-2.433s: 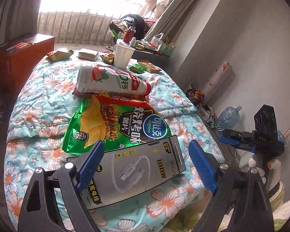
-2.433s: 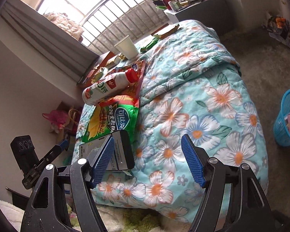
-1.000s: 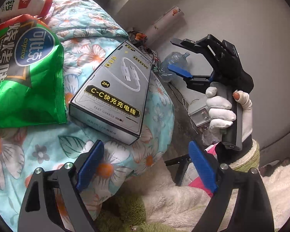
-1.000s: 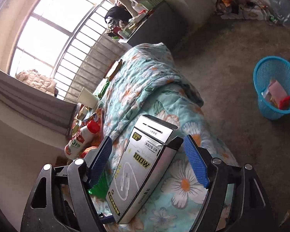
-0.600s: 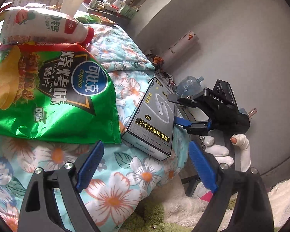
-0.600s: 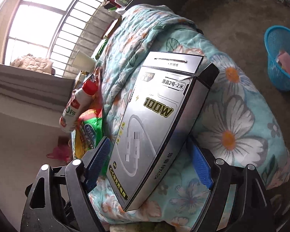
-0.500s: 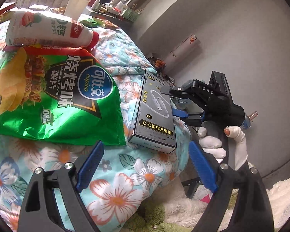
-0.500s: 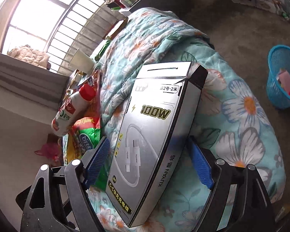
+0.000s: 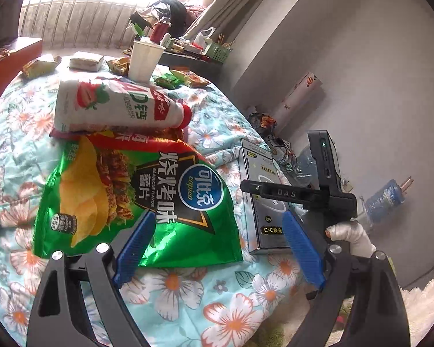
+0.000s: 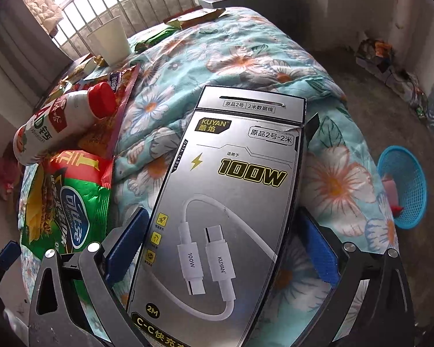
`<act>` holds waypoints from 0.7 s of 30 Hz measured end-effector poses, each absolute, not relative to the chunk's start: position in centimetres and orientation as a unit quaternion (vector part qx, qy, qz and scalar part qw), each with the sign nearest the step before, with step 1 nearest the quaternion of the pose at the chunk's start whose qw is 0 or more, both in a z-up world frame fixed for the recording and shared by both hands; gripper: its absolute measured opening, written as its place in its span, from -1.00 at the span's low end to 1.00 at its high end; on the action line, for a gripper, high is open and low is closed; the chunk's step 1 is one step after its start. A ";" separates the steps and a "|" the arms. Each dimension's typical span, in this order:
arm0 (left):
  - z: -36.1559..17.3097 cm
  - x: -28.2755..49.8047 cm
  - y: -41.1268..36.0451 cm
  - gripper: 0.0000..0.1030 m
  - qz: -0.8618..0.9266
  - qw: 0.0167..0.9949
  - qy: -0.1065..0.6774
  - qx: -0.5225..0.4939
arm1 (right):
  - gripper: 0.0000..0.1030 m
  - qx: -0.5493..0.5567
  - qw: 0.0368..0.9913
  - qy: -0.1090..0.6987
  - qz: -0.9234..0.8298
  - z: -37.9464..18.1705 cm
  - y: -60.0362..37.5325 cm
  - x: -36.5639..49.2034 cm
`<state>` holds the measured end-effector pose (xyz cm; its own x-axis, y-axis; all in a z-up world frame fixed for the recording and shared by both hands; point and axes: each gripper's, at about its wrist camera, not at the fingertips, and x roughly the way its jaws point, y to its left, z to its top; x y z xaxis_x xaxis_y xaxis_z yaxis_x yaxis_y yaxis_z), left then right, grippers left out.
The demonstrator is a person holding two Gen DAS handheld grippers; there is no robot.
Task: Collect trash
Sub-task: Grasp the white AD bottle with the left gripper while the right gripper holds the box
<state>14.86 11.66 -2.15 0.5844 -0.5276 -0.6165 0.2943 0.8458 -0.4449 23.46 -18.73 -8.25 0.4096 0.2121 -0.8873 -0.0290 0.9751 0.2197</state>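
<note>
The right gripper (image 10: 220,248) reached low over the near edge of the bed (image 10: 246,57), its blue pads (image 10: 127,240) set wide, one on each side of the silver cable box (image 10: 228,202). The left pad lay against or just beside the box's long edge; the right pad sat close to the other edge, but whether either truly pressed on the card could not be made out. The box lay flat on the flowered quilt, its lower end cut off by the frame. In the left view the same gripper (image 9: 277,202) came in from the right over the box (image 9: 260,196), its black body covering the box's middle, and a white-gloved hand (image 9: 350,234) gripped its handle.

The left gripper (image 9: 217,248) hung above the quilt with its pads (image 9: 136,245) well apart and nothing between them; the left pad overlapped the lower edge of the green chip bag (image 9: 124,196).

A milk bottle (image 9: 115,107) lay on its side across the bag's top end, and beyond it a paper cup (image 9: 143,60) stood upright among small wrappers (image 9: 182,79) too blurred to read. On the floor to the right stood a blue basket (image 10: 405,188), partly cut by the bed edge, with something pink in it that could not be identified.
</note>
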 end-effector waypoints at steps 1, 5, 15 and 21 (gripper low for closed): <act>-1.4 15.7 12.0 0.68 -0.227 0.887 0.378 -0.134 | 0.84 0.087 0.834 0.539 0.077 -8.2 -19.2 23.2; 0.2 21.6 13.8 0.69 -0.202 0.909 0.354 -0.086 | 0.83 0.086 0.833 0.539 0.089 -8.1 -19.6 22.9; -2.7 34.7 12.0 0.69 -0.221 0.851 0.469 0.082 | 0.84 0.092 0.833 0.534 0.109 -8.0 -19.7 22.7; -6.8 34.8 8.4 0.71 -0.217 0.800 0.510 0.229 | 0.86 0.092 0.834 0.530 0.119 -8.0 -19.9 22.6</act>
